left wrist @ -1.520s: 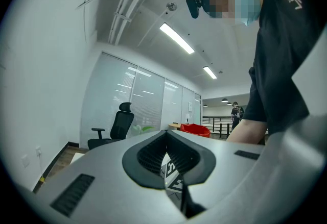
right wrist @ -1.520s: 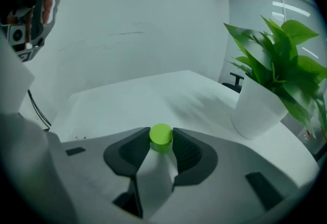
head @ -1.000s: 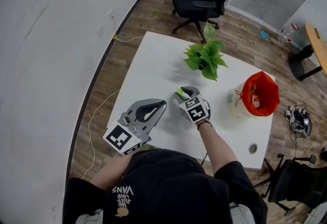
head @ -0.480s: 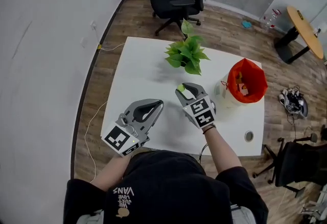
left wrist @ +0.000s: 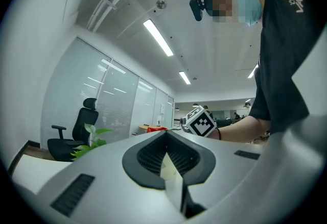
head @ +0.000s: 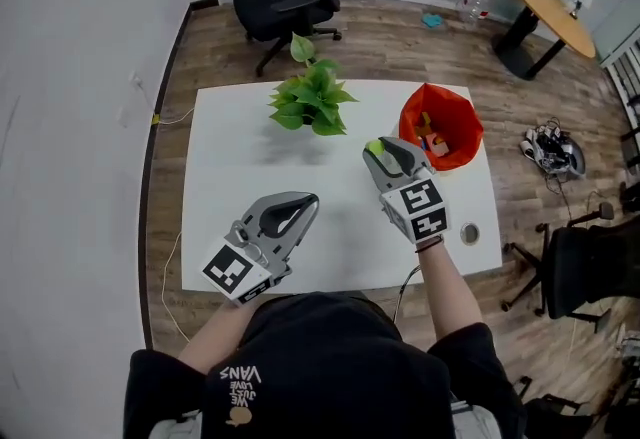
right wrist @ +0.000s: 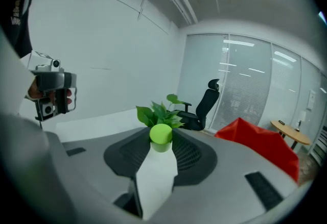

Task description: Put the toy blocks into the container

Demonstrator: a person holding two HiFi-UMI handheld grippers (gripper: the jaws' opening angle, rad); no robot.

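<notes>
Head view: the right gripper (head: 377,151) holds a green block (head: 375,145) just left of the red container (head: 415,109), not touching it.
The block is a small lime-green cylinder with a round, flat end face and smooth sides. It is pinched at the very tips of the right gripper's fingers, which stand partly apart around it. Orange pieces (head: 432,140) lie inside the container's red lining. A potted plant (head: 308,99) stands further back on the white worktop (head: 250,152). The left gripper (head: 312,199) hangs over the worktop's near left part, its fingers closed tip to tip with nothing between them.
</notes>
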